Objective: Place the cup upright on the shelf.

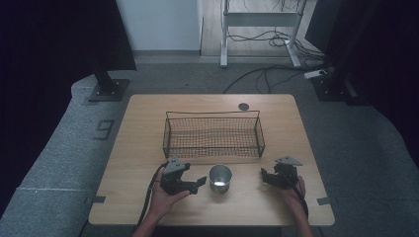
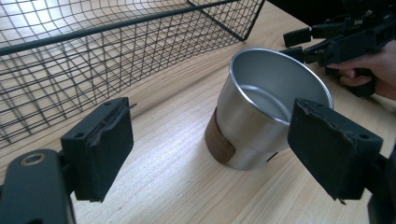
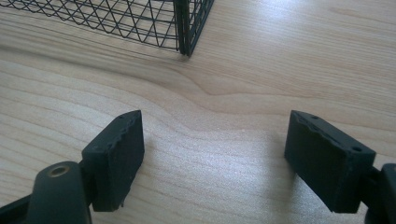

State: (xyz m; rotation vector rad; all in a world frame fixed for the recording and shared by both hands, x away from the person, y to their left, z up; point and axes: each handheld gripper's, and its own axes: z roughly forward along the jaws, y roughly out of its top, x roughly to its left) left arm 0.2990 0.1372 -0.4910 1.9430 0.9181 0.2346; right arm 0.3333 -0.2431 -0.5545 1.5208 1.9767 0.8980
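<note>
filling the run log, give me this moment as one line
left gripper: open, beside metal cup | right gripper: open, over bare table | wire basket: empty

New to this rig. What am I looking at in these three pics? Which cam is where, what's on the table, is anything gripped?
No robot arm here: a person holds a hand-held two-jaw gripper in each hand. The high view is a fixed camera above the person's side of the wooden table, looking forward and down; the forearms come in from the bottom. There the left gripper sits just left of a metal cup, and the right gripper sits off to the cup's right.

The other two pictures come from cameras riding on the grippers, looking along their black jaws. In the left gripper view the jaws stand wide apart, with the cup ahead between them, upright and empty, not touched. In the right gripper view the jaws are also apart, over bare wood.

Behind the cup stands an empty wire basket. Nothing is held.
</note>
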